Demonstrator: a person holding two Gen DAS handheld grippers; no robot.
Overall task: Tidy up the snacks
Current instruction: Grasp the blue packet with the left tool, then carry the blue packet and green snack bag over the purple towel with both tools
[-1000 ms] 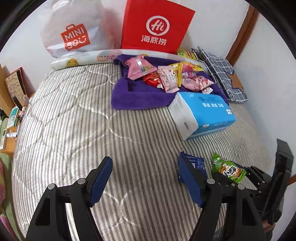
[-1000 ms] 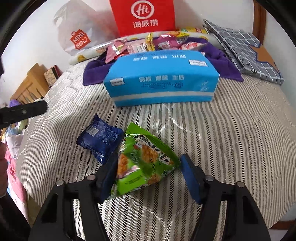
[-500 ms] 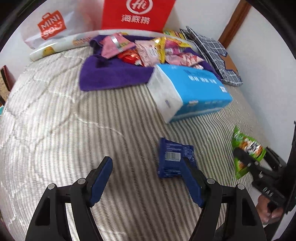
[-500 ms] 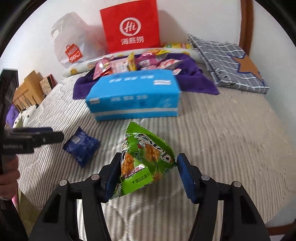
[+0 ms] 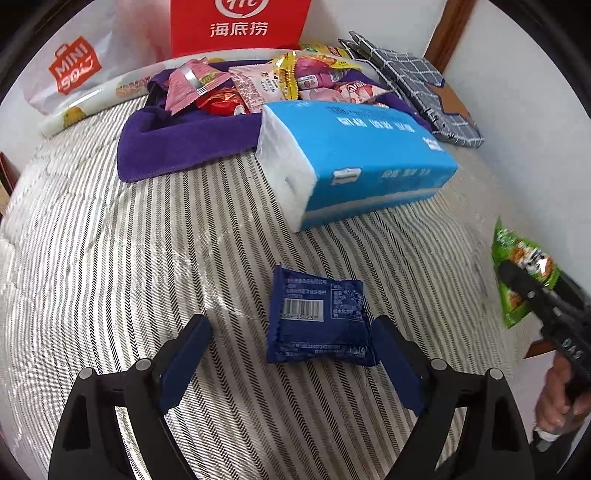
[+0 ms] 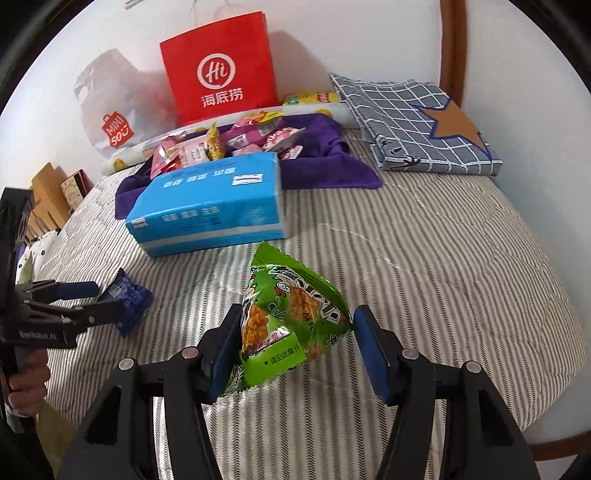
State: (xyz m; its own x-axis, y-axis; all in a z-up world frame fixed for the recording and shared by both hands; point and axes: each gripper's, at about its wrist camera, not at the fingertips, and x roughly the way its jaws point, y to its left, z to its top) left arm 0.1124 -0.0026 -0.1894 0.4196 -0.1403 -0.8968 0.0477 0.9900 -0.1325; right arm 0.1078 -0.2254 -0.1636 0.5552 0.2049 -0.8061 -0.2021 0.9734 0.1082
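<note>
My right gripper (image 6: 293, 345) is shut on a green snack bag (image 6: 291, 321) and holds it above the striped bed; the bag also shows at the right edge of the left wrist view (image 5: 521, 269). My left gripper (image 5: 291, 332) is open, its jaws on either side of a dark blue snack packet (image 5: 317, 319) that lies flat on the bed, barcode up. The packet also shows in the right wrist view (image 6: 127, 297). A purple cloth tray (image 5: 177, 144) at the back holds a pile of pink, red and yellow snack packs (image 5: 258, 85).
A blue tissue pack (image 5: 354, 162) lies between the tray and the grippers. A red paper bag (image 5: 236, 26) and a white Miniso bag (image 5: 70, 70) stand against the wall. A folded checked cloth (image 6: 413, 125) lies at the back right. The bed edge (image 6: 554, 398) is near on the right.
My left gripper has moved forward and right so the blue packet now lies between its jaws. My right gripper has lifted the green bag higher and swung right.
</note>
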